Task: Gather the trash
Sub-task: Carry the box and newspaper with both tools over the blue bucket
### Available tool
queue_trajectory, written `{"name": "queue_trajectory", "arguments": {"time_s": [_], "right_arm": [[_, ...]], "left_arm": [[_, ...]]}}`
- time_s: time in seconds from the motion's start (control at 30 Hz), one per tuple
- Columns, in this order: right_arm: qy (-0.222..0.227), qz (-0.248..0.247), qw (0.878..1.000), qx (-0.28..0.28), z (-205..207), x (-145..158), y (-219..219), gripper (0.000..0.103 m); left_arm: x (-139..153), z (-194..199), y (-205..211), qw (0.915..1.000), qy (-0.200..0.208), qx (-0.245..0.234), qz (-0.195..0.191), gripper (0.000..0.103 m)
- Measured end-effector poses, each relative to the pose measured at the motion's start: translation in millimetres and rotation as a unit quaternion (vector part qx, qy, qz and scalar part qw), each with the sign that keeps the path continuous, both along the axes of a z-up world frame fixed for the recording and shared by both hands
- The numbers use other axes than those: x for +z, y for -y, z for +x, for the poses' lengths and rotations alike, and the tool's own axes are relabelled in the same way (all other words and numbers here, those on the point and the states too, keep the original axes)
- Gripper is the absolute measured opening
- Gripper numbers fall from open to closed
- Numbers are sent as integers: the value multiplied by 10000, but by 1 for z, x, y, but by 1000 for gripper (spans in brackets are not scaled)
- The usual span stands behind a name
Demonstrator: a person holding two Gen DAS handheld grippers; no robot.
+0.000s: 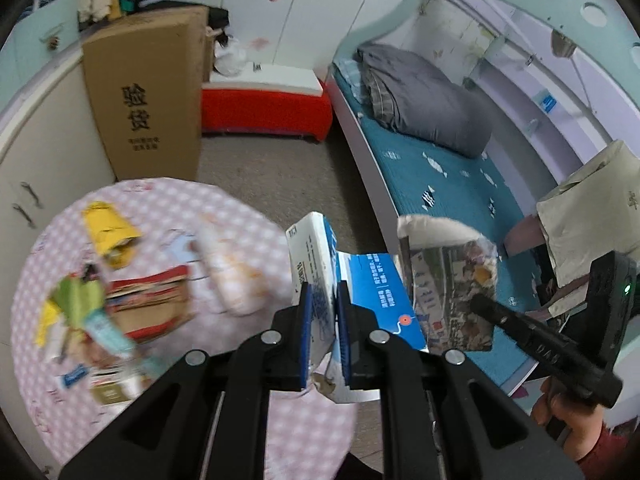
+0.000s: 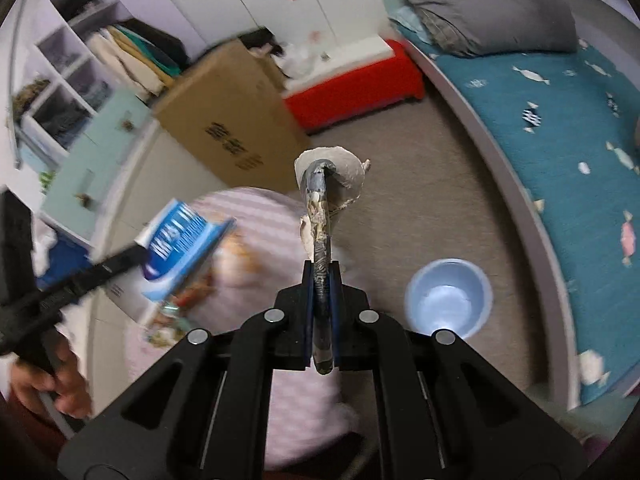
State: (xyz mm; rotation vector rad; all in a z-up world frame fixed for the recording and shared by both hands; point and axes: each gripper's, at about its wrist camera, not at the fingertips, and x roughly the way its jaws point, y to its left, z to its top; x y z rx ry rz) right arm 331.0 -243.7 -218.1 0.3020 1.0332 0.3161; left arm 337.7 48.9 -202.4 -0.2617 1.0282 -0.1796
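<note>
My left gripper [image 1: 324, 292] is shut on a flattened blue and white carton [image 1: 360, 292], held in the air past the edge of the round table with the pink checked cloth [image 1: 160, 200]. Several pieces of trash [image 1: 132, 300] lie blurred on that table. To the right, my right gripper [image 1: 476, 302] is shut on a flat printed wrapper [image 1: 452, 280]. In the right wrist view that gripper [image 2: 322, 268] pinches the wrapper [image 2: 320, 216] edge on, with a crumpled pale top. The left gripper [image 2: 140, 256] and carton [image 2: 180, 240] show at the left. A light blue bucket [image 2: 448, 296] stands open on the floor.
A tall cardboard box [image 1: 148, 100] stands behind the table next to a cream cupboard [image 1: 40, 152]. A red bench [image 1: 264, 108] sits against the far wall. A bed with a teal sheet [image 1: 440, 184] and grey duvet [image 1: 424, 96] runs along the right. Grey carpet [image 2: 420, 184] lies between.
</note>
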Motion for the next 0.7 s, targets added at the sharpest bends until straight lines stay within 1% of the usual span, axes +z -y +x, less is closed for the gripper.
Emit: {"name": "queue_trajectory", "arguments": {"time_s": [0.07,0.17,0.2,0.3,0.33,0.37,0.4,0.43,0.6,0.7], "right_arm": [[-156,-109,9998,52,15,-14,16,7],[-458,-360,9982,159,41,-41,39,7],[-537,-342,9978,200,47,-48,44,10],[-865,-376,9952,251,67,-75,59,11],[-934,-406,9945,262,72,-83,64,15],[-999,-506,9934,231,76,-89,68,21],[-1032,-522,9930,218,78,-93,72,38],[-1024,-466,9934,215,79,-94,77,48],[-988,-342,9943,187,78,-91,96,48],[-849,-410,9955,125,75,-83,106,52]], "left_arm": [[-13,22,29,9998,-175,-29,-45,11],[-32,47,64,9991,-424,-43,32,11],[-37,53,72,9988,-484,-38,43,11],[-55,69,96,9974,-696,-84,133,11],[-61,73,103,9969,-764,-91,172,11],[-67,77,111,9962,-839,-106,200,11],[-71,81,118,9957,-888,-125,227,11],[-77,85,126,9949,-948,-157,291,11],[-92,92,151,9920,-1146,-286,438,11],[-98,96,168,9901,-1243,-390,523,11]]}}
